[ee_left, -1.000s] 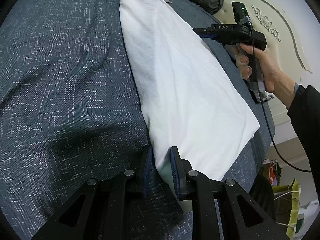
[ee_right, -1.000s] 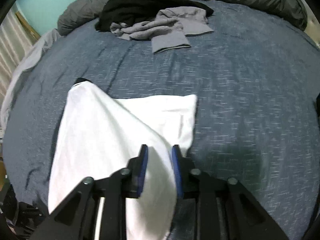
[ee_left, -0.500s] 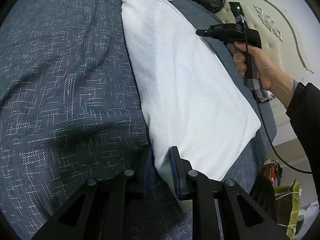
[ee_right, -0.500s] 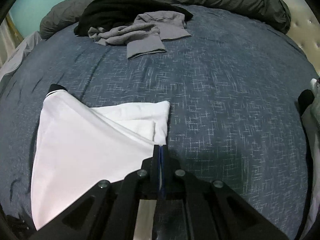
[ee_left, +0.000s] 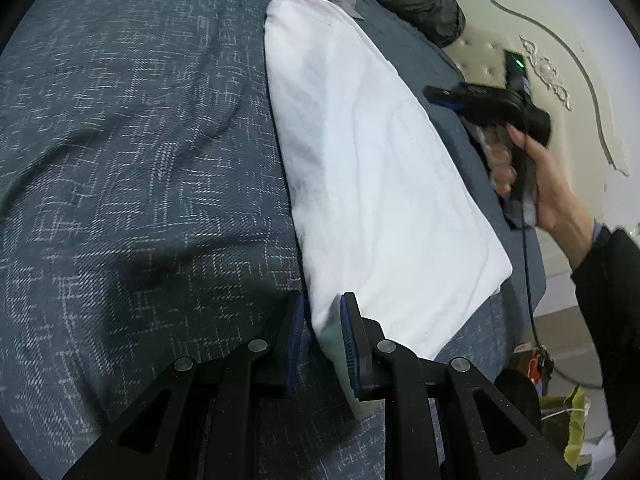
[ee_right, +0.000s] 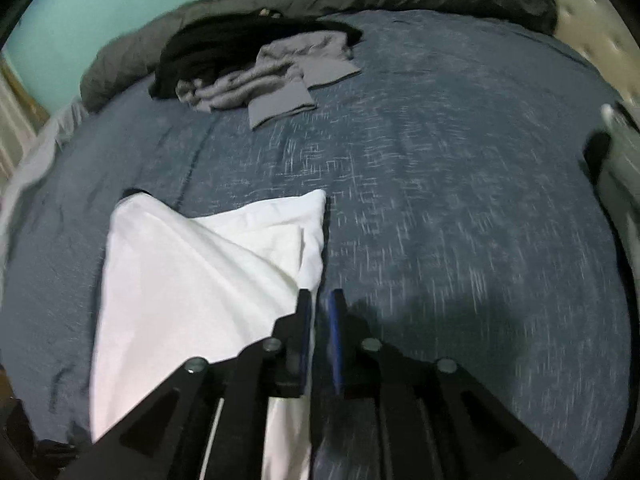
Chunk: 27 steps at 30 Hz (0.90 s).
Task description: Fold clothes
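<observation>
The white garment [ee_left: 376, 184] lies on the blue-grey bed cover [ee_left: 140, 160], already folded into a long narrow shape. The left gripper [ee_left: 322, 332] pinches the near corner of it: the cloth sits between the two blue pads and they press on it, and here the jaws begin to loosen a little.

The change is on the right side. Half a second ago the right gripper [ee_right: 318, 312] had its jaws pressed together at the right edge of the garment; now they are opening, and nothing stands between them. The white edge [ee_right: 312, 248] lies just left of the gripper, flat on the cover. In the left wrist view the same gripper [ee_left: 484, 104] has gone from over the cloth to the right of it, off the garment.

I judge that this fold is laid down and released on the right side. The grey clothes [ee_right: 272, 80] and the black garment [ee_right: 208, 52] wait at the far side, not yet folded.
</observation>
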### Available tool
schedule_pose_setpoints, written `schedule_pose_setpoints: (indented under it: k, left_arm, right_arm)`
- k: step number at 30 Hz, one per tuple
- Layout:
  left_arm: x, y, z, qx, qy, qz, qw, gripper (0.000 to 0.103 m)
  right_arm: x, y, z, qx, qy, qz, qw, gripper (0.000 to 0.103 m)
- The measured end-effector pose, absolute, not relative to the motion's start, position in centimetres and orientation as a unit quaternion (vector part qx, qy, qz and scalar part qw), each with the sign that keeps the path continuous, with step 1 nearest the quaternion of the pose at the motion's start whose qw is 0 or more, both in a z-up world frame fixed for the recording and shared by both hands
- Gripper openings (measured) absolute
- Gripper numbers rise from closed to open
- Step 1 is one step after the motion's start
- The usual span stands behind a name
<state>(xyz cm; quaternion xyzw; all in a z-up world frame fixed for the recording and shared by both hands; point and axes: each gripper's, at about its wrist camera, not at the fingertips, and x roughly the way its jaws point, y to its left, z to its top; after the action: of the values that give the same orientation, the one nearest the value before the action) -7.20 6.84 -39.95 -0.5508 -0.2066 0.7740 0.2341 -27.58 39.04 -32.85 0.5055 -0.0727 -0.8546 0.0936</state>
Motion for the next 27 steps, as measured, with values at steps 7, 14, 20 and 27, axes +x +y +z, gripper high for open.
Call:
schedule_pose_setpoints:
  k: [7,14,20,27]
  left_arm:
    - [-5.5,4.7,-38.4,-0.539,-0.217,0.782,0.227,0.033]
    - [-5.1,6.4,-38.1,-0.538,-0.226,0.781,0.221,0.037]
    - [-4.9,8.1,-39.1,-0.551,-0.251,0.767,0.214,0.037]
    - [-4.2,8.3,-40.2,-0.562,-0.276,0.751,0.212,0.037]
  right_arm:
    - [-21.0,40.5,-31.2,0.509,-0.123,-0.845,0.112,0.033]
    - [-13.6,41.3,-31.6,0.542,-0.132,-0.821,0.122,0.037]
    - [-9.1,42.3,-32.5,0.556,-0.173,-0.804,0.12,0.037]
    - [-5.8,43.2,-32.6,0.567,-0.228,-0.785,0.099,0.037]
